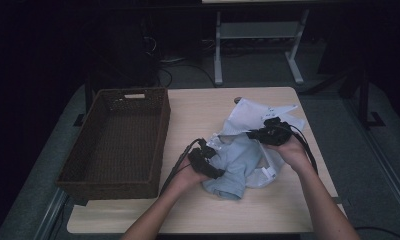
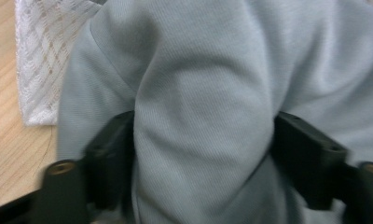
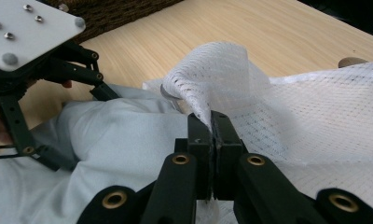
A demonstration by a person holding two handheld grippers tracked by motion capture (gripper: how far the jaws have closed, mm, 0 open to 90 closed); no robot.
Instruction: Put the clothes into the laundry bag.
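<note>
A light blue garment (image 1: pixel 235 167) lies bunched on the wooden table (image 1: pixel 198 110), partly inside a white mesh bag (image 1: pixel 253 112). My left gripper (image 1: pixel 208 161) comes in from the left, and its jaws press on both sides of a thick fold of the blue garment (image 2: pixel 203 93). My right gripper (image 1: pixel 269 132) is above the bag's near edge. Its jaws (image 3: pixel 211 126) are shut on a raised pinch of the white mesh (image 3: pixel 212 70), holding it up over the garment (image 3: pixel 119 140). The left gripper's grey plate (image 3: pixel 31 28) shows at the upper left of the right gripper view.
A dark woven basket (image 1: pixel 118 186) with nothing in it stands on the table's left side, close to my left hand. A small round brownish object (image 1: pixel 238 100) sits just behind the bag. Bare tabletop runs along the near edge (image 1: pixel 198 215). White table legs (image 1: pixel 218 50) stand beyond.
</note>
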